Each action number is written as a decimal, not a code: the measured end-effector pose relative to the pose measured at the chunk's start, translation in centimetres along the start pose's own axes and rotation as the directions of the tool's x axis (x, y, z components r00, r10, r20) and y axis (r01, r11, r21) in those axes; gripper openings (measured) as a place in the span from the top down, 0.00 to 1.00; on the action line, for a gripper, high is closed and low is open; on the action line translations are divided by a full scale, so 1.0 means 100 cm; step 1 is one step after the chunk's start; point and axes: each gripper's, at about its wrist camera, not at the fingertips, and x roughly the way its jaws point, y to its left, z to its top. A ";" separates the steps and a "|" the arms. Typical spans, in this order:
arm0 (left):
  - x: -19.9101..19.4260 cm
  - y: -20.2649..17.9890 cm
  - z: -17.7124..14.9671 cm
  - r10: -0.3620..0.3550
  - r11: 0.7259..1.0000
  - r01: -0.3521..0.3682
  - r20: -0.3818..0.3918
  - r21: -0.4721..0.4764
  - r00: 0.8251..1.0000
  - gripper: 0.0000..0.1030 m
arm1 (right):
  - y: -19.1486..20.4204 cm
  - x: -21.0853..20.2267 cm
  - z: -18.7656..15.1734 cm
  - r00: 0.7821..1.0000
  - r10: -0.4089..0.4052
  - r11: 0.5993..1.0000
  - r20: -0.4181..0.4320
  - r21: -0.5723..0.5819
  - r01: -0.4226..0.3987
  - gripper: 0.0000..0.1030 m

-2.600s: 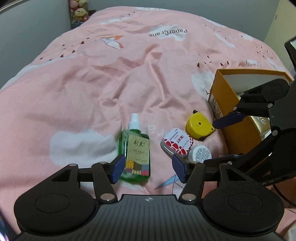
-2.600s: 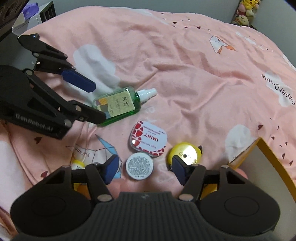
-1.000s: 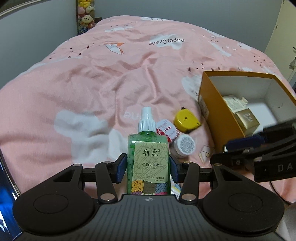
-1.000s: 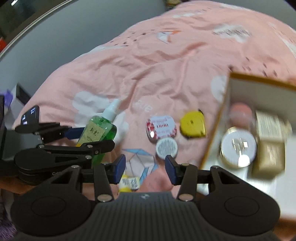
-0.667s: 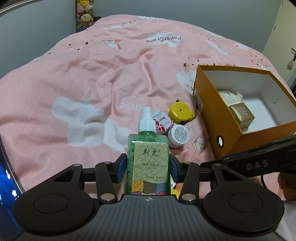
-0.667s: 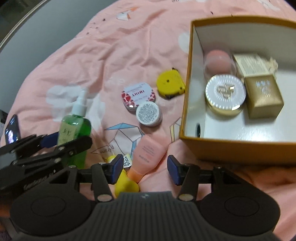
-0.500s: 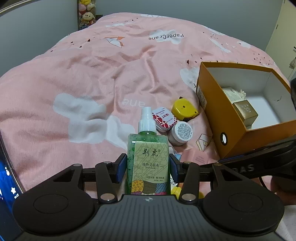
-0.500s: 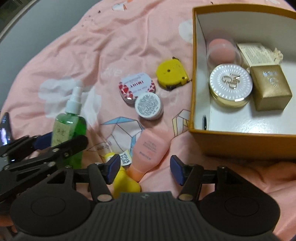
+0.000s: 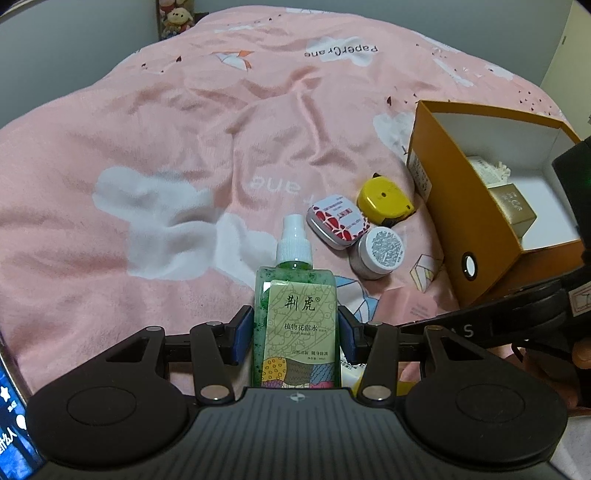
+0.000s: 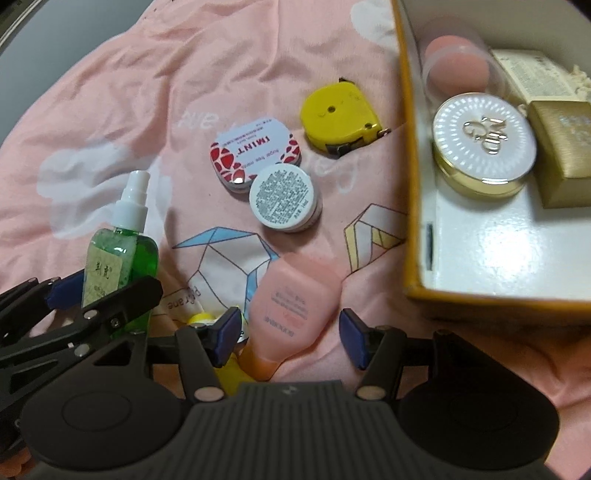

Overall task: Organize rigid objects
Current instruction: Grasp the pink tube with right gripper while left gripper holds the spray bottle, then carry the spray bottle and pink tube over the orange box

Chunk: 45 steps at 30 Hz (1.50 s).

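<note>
1. The left gripper [image 9: 295, 328] is clenched on a green spray bottle [image 9: 295, 317]; both blue pads press the bottle's sides, and its white nozzle points away from the camera, out over the bed
2. The right gripper [image 10: 290, 330] has its jaws released; they have just been opening, and they straddle a pink tube [image 10: 291, 306] lying on the bedspread, with clear gaps on both sides of the tube
3. A yellow item [image 10: 225, 373] lies just beside the tube's orange cap end, mostly hidden under the right gripper's left finger
4. Beyond the tube, a white round jar [image 10: 282, 197] rests on the pink bedspread [image 10: 110, 110], touching a red-and-white mint tin [image 10: 255, 155]
5. A yellow tape measure [image 10: 340, 116] lies near the tin, close to the wall of the orange box [image 10: 410, 184]
6. The orange box stands open on the bed at the right; inside it are a white-and-gold compact [image 10: 484, 142], a gold box [image 10: 565, 147], a pink sponge in a clear case [image 10: 458, 64] and a printed cream packet [image 10: 535, 74]
7. In the left wrist view the same jar [image 9: 376, 251], tin [image 9: 338, 225] and tape measure [image 9: 384, 199] sit in a cluster between the held bottle and the orange box [image 9: 443, 206]
8. Stuffed toys [image 9: 175, 18] sit at the far edge of the bed by the grey wall
</note>
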 end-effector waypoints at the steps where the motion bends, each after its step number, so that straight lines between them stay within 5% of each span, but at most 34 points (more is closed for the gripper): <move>1: 0.001 0.000 0.000 0.001 1.000 -0.001 -0.003 0.001 1.000 0.48 | 0.000 0.002 0.001 1.000 0.000 1.000 -0.002 0.000 0.000 0.43; 11: 0.002 -0.002 0.001 0.009 1.000 -0.009 -0.004 0.008 1.000 0.48 | -0.004 0.002 0.001 0.999 0.032 0.999 0.011 0.001 -0.032 0.52; 20: -0.012 0.000 0.002 0.001 1.000 0.001 0.072 -0.023 0.997 0.48 | 0.011 -0.044 -0.011 0.989 0.020 0.993 0.145 -0.121 -0.003 0.54; 32: -0.039 0.000 0.020 -0.027 0.996 0.042 0.181 -0.080 0.983 0.48 | 0.035 -0.105 -0.013 0.935 0.054 0.950 0.350 -0.306 0.059 0.54; 45: -0.062 -0.054 0.083 -0.267 0.962 0.270 0.278 0.028 0.923 0.48 | -0.021 -0.189 0.018 0.887 0.003 0.963 0.461 -0.241 0.122 0.54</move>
